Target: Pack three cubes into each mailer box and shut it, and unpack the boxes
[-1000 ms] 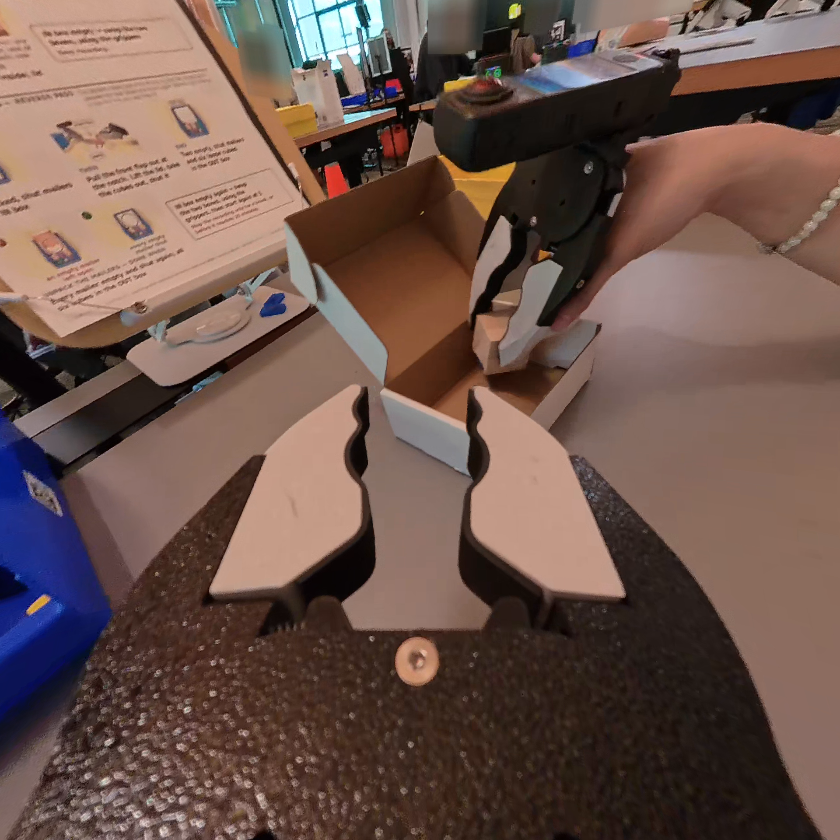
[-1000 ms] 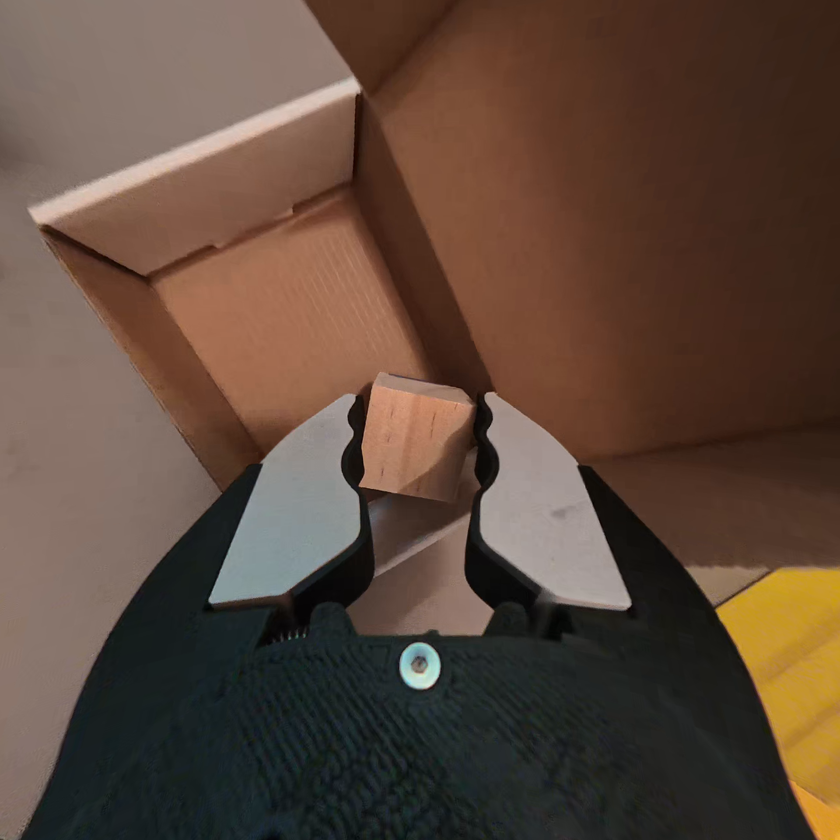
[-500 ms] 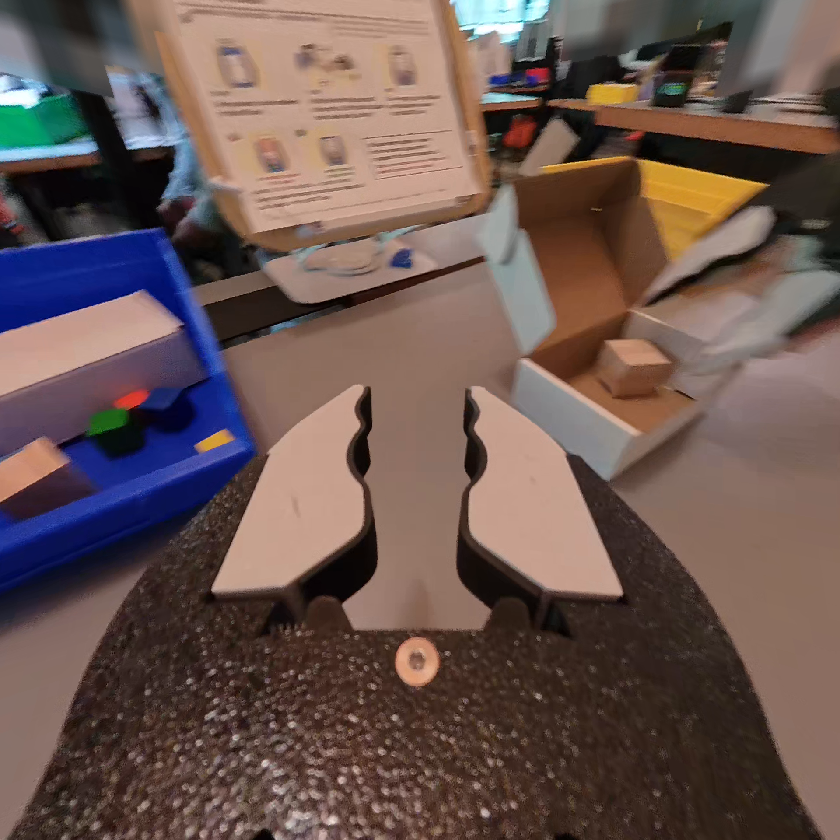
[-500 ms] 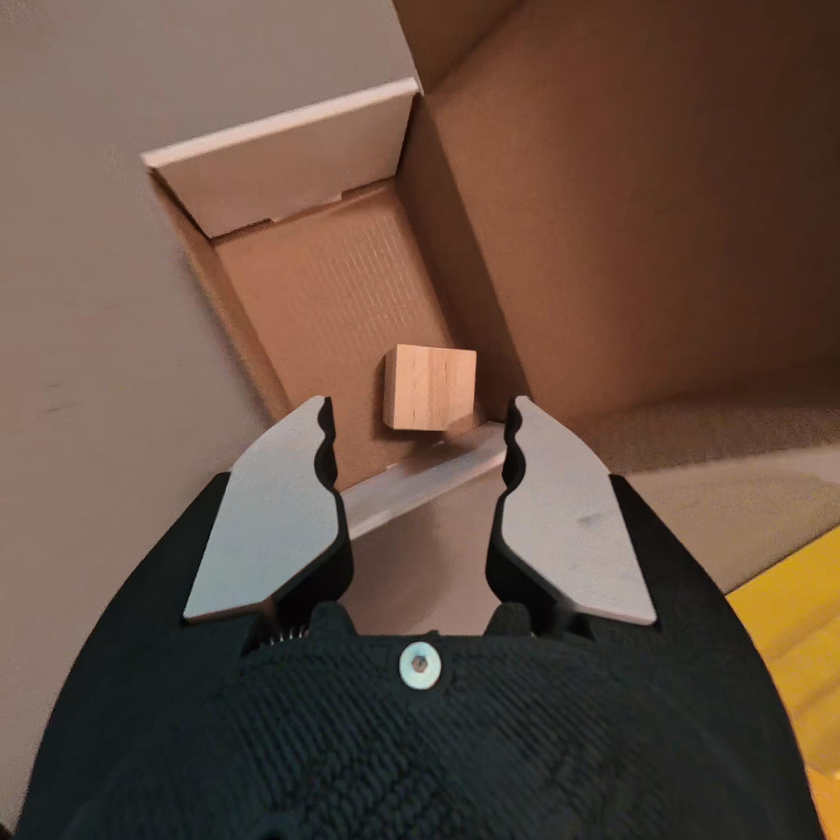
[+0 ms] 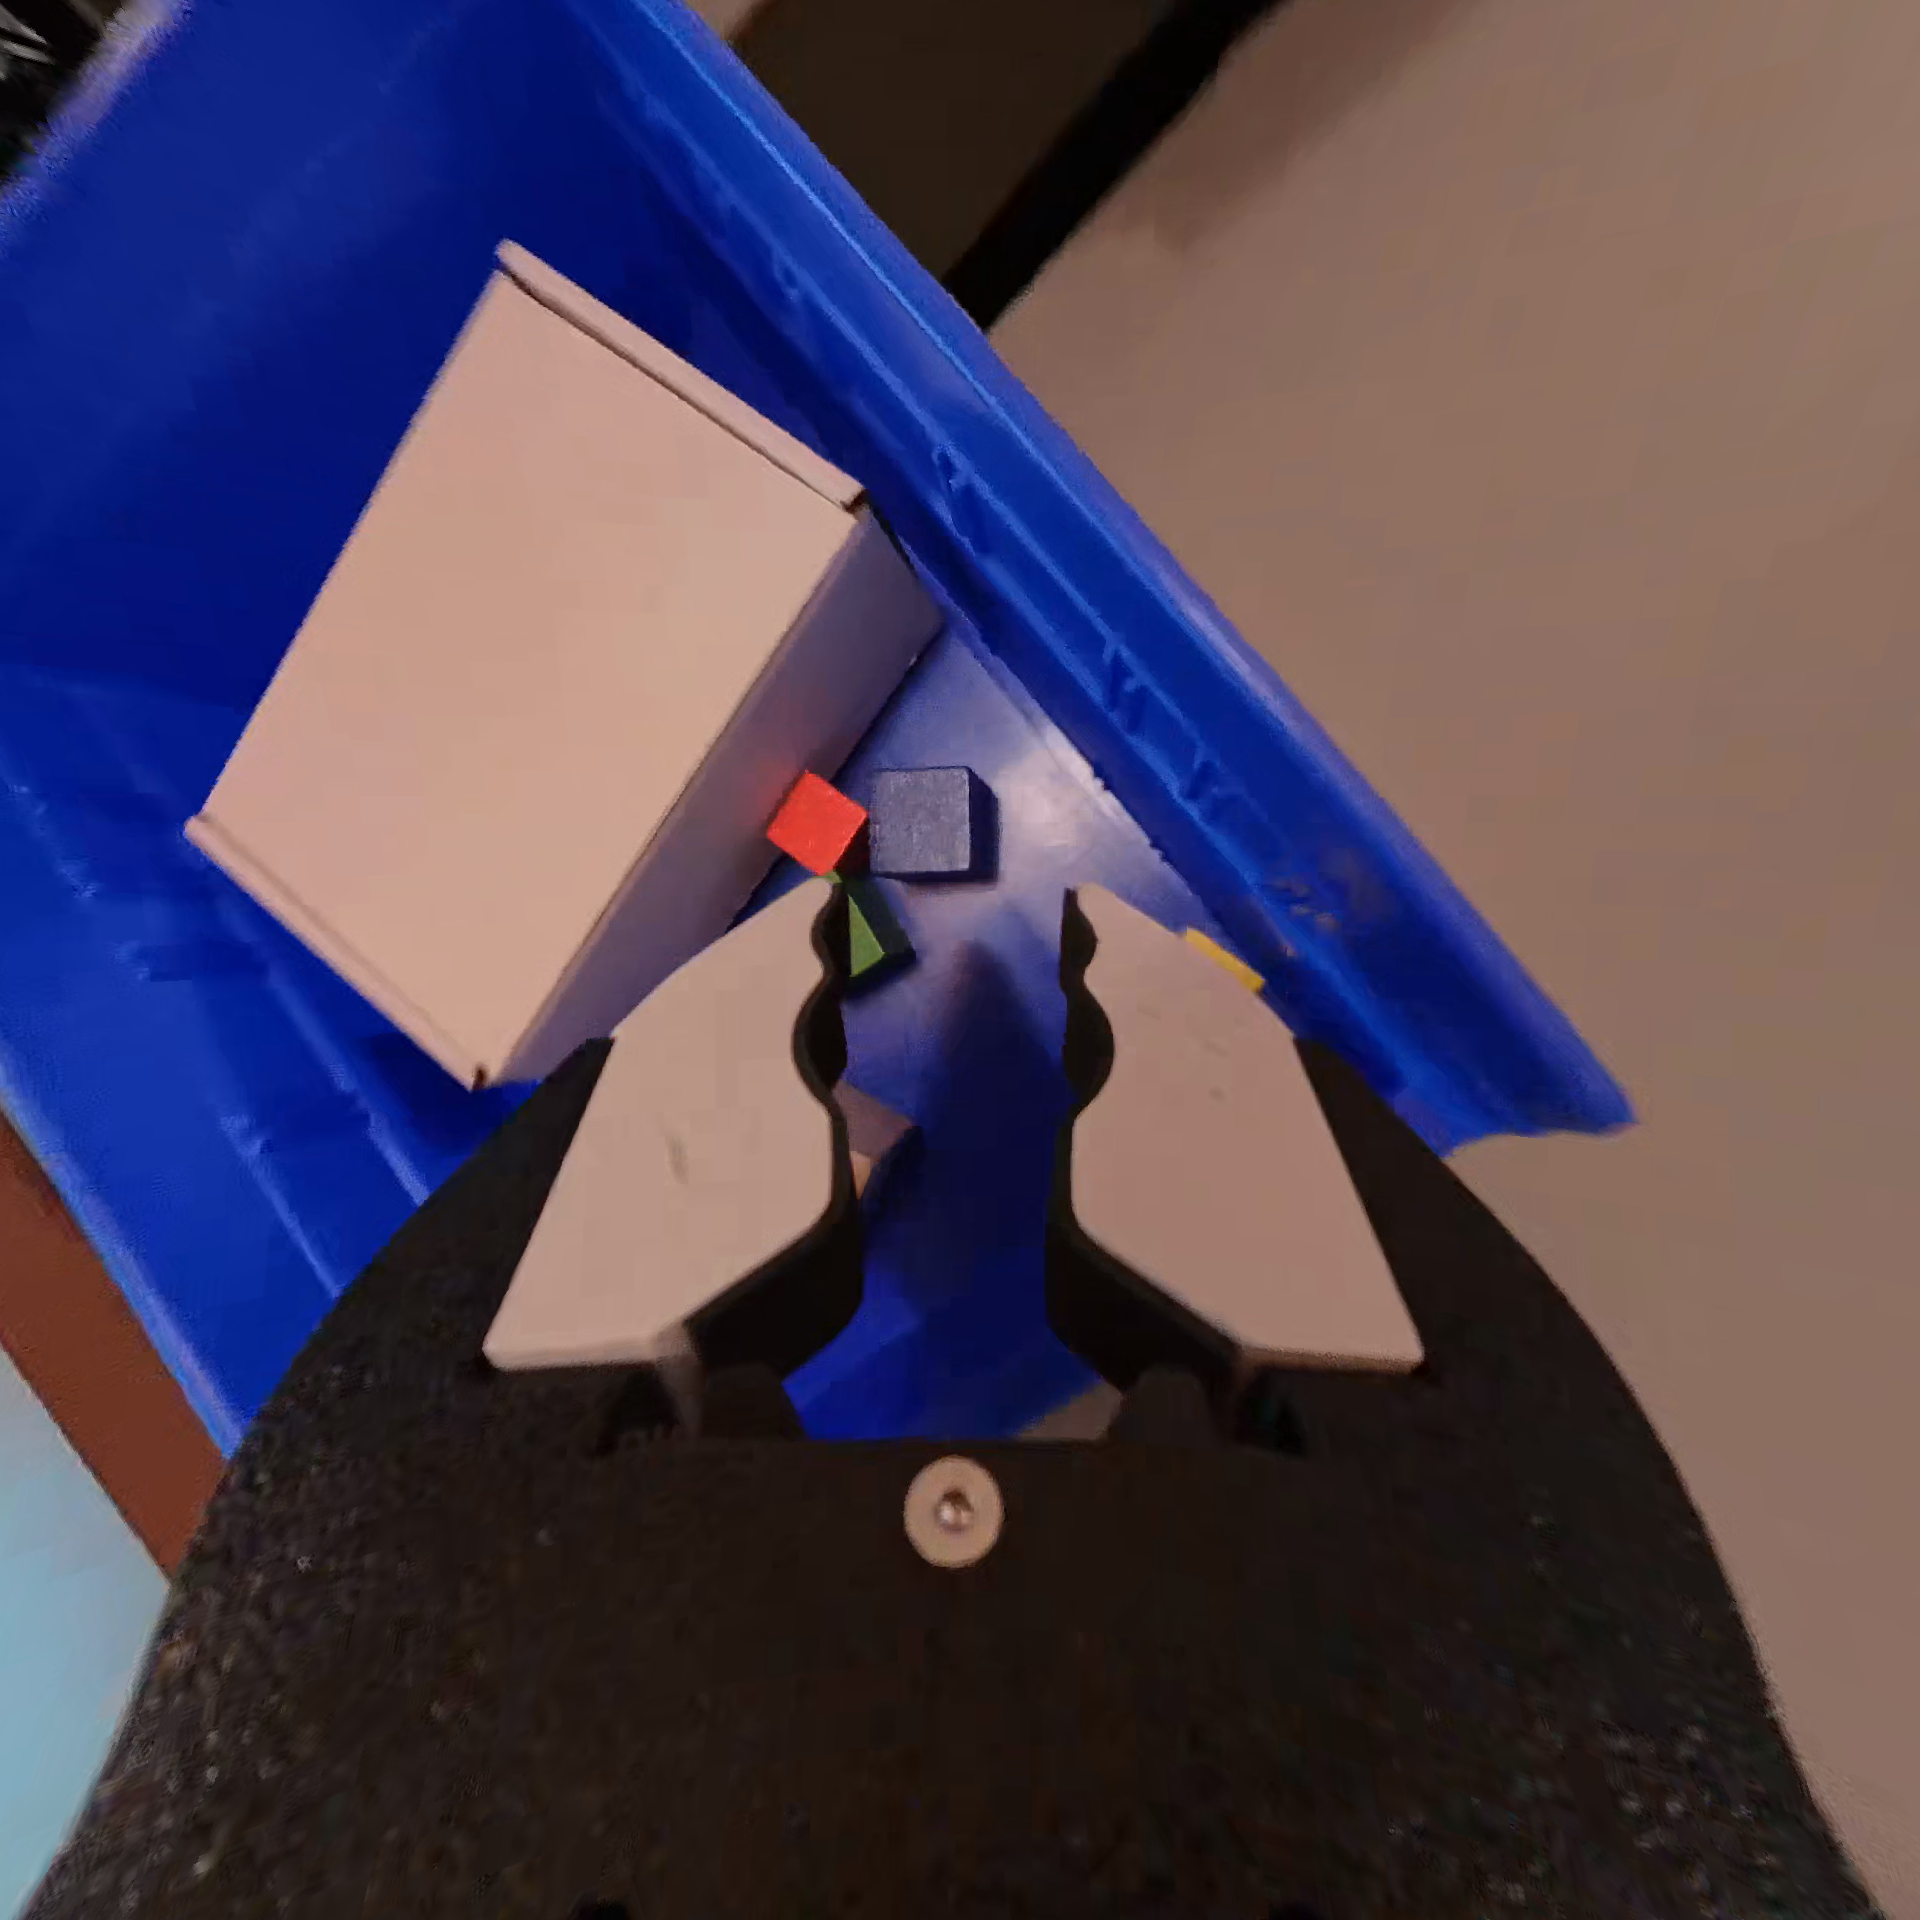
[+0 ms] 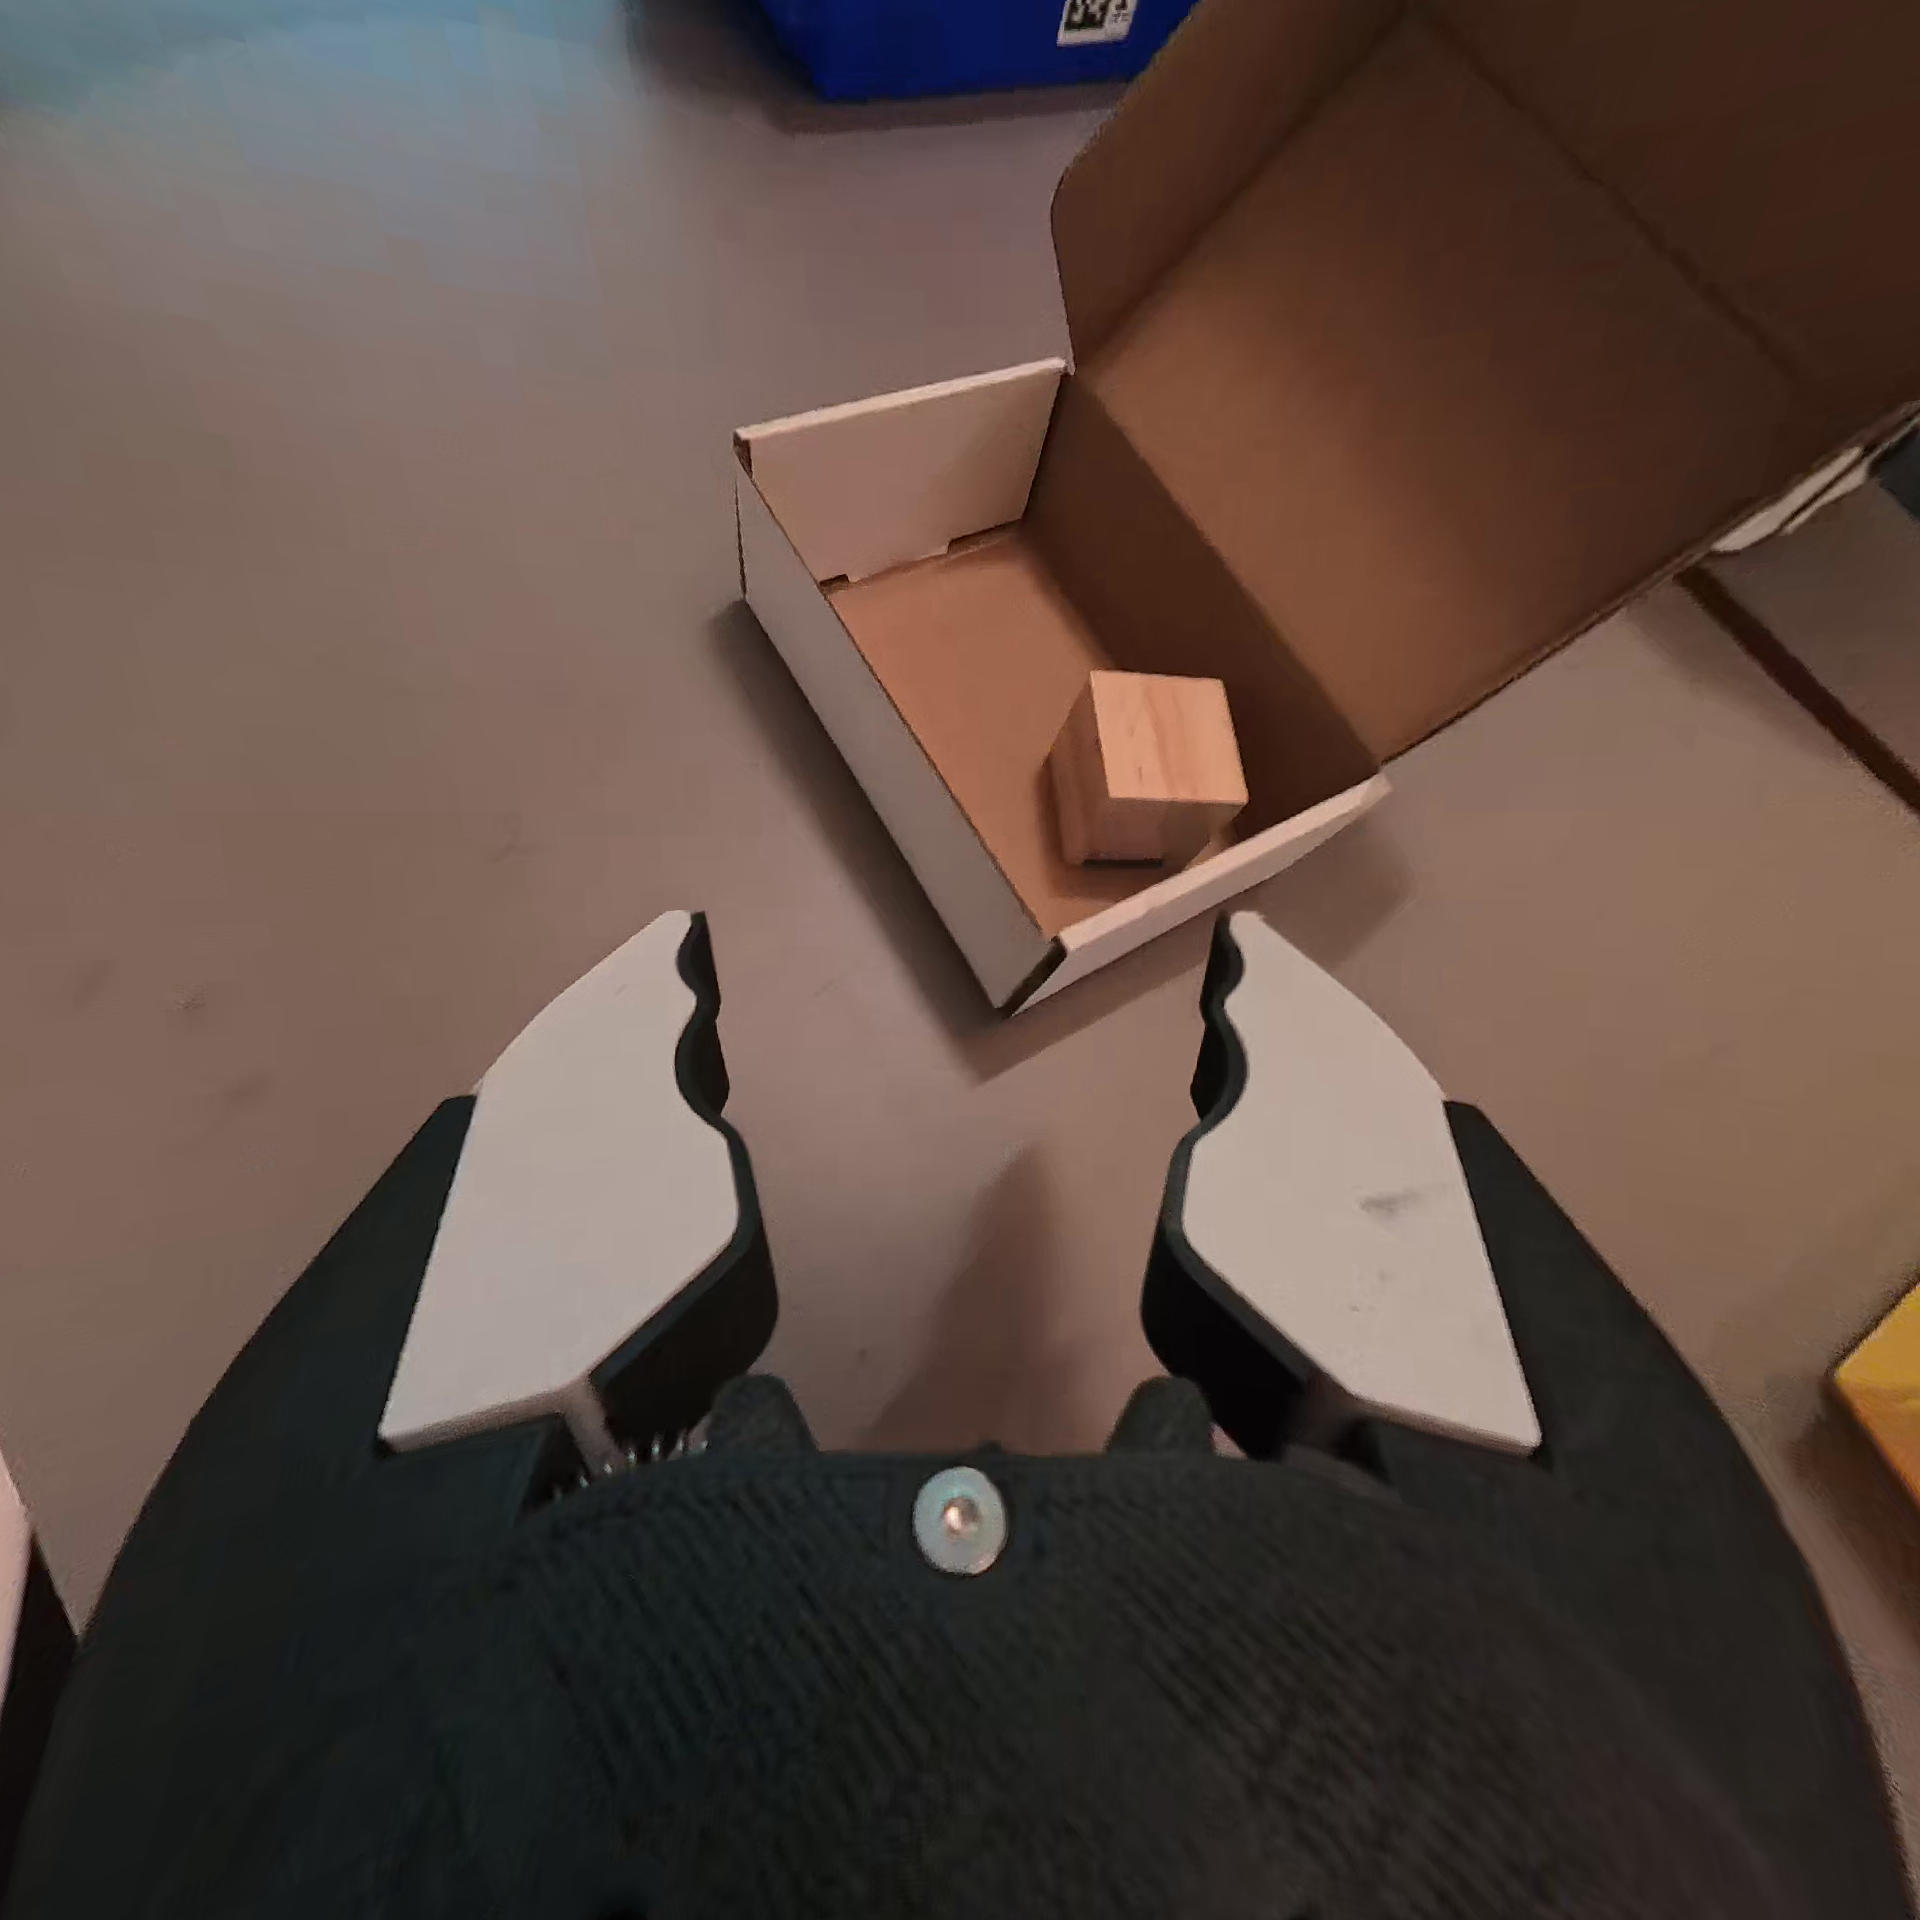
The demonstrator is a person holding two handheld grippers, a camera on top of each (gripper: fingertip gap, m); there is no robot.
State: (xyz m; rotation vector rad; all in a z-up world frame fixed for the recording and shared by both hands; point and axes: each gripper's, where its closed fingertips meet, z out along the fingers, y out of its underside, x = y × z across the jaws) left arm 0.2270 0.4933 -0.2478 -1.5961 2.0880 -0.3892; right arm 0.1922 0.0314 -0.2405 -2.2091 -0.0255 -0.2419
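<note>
In the left wrist view my left gripper (image 5: 945,904) is open and empty, hovering over a blue bin (image 5: 1091,623). In the bin lie a shut white mailer box (image 5: 540,665), a red cube (image 5: 818,821), a dark blue cube (image 5: 923,821) and a green cube (image 5: 871,935) partly hidden by my left finger; a wooden corner (image 5: 878,1138) peeks between the fingers. In the right wrist view my right gripper (image 6: 961,935) is open and empty, above the table in front of an open mailer box (image 6: 883,717) with its lid up. One wooden cube (image 6: 1153,764) sits inside it.
A grey table top (image 6: 364,623) surrounds the open box. A blue bin's corner (image 6: 935,42) shows at the far edge, and a yellow corner (image 6: 1886,1392) at the right. In the left wrist view the table (image 5: 1558,520) lies right of the bin. There is about 45 cm between the tips of the two grippers. The right gripper is farther from the dark blue cube (image 5: 923,821), some 50 cm, than the left, some 5 cm.
My right gripper let go of the wooden cube in the open box, opened wider and drew back above the table. My left gripper swung left from the open box to over the blue bin.
</note>
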